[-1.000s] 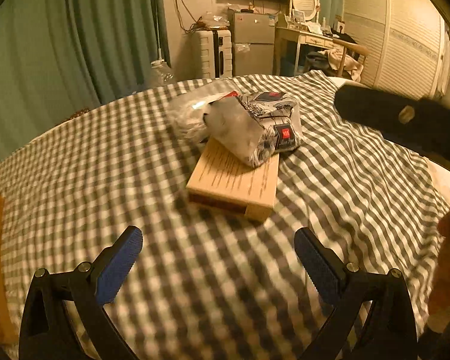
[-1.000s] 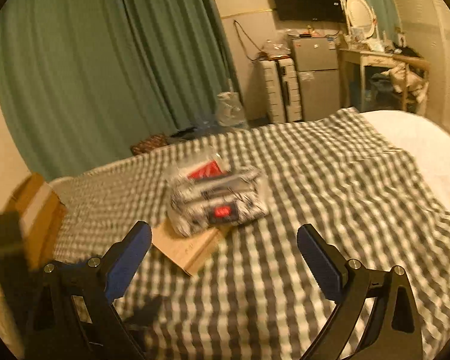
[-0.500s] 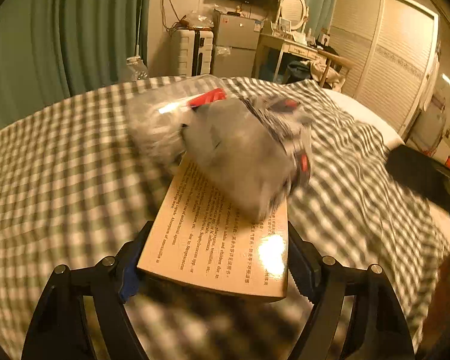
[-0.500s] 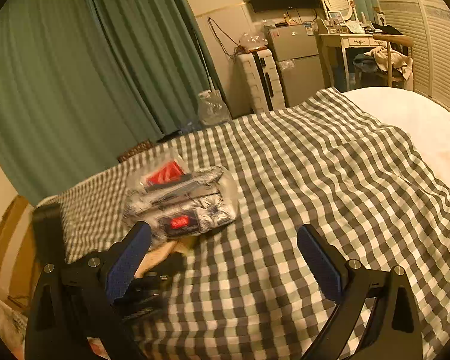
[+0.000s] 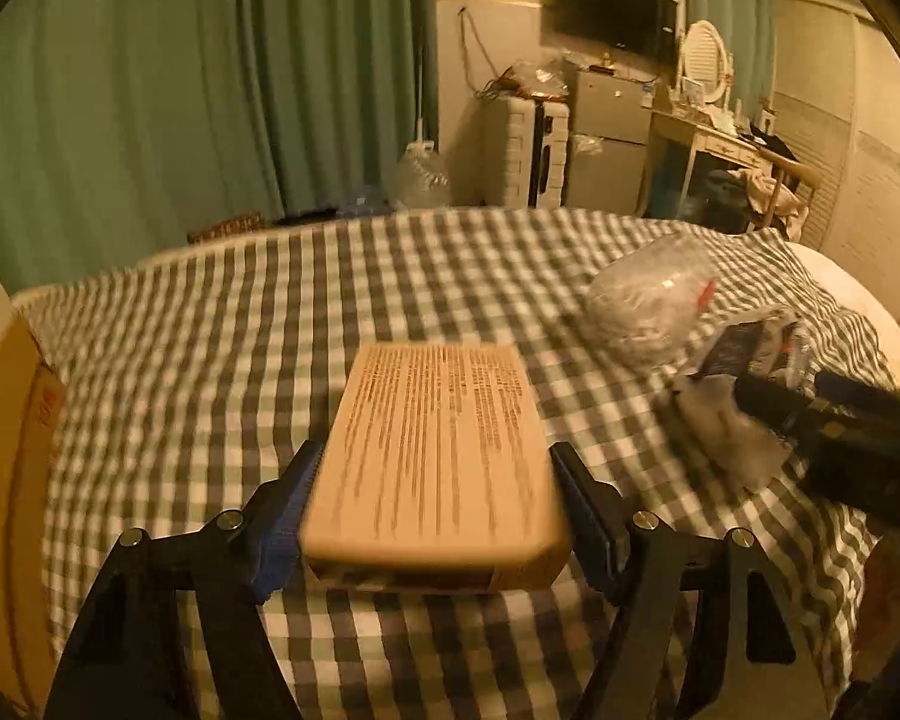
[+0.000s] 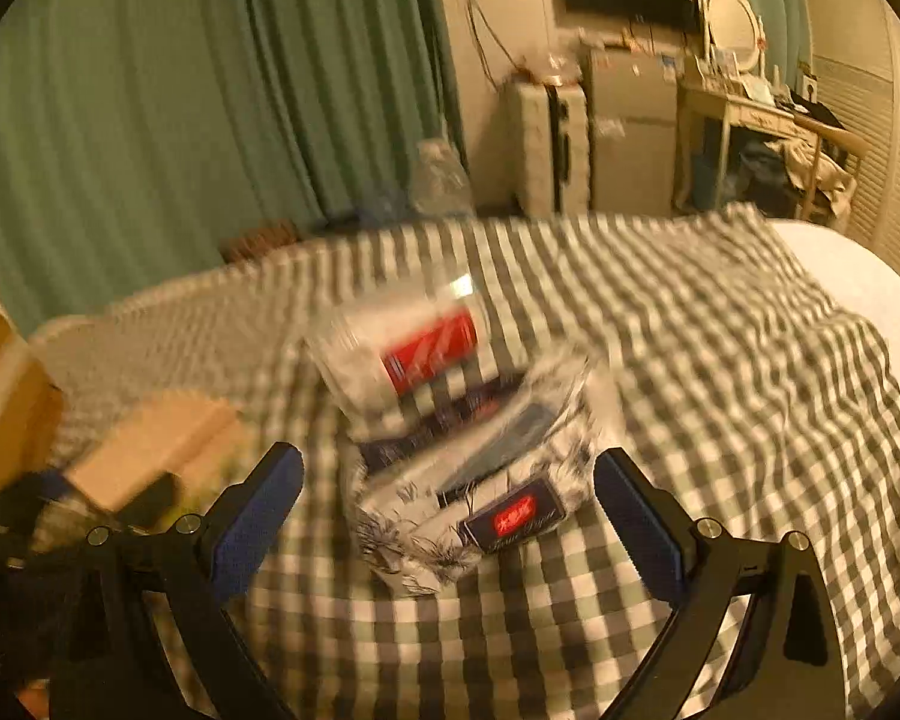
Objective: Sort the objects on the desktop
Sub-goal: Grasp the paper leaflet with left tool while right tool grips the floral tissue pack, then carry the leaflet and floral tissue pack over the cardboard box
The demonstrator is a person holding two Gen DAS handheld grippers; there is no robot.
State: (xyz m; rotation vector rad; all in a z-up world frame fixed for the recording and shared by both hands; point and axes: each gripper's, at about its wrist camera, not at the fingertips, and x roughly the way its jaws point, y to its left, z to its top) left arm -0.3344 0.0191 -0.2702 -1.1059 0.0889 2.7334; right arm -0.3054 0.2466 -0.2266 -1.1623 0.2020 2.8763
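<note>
Surface: a bed spread with a grey checked cloth [image 5: 222, 360] was seen, green curtains [image 5: 150, 90] behind, a cardboard carton [image 5: 6, 450] at the left edge.
Left gripper [image 5: 435, 516]: was found clamped on the tan box [image 5: 438, 438], raised off the cloth.
Change: half a second earlier the wrapped packets had lain on top of the box; the box was now drawn clear and carried leftward.
Packets: the patterned tissue pack [image 6: 468, 492] and the clear bag [image 6: 402, 354] were left on the cloth.
Right gripper [image 6: 447, 516]: jaws were held apart, straddling the tissue pack without contact.
Meaning: the box was judged separated; the packets could be taken next.
</note>
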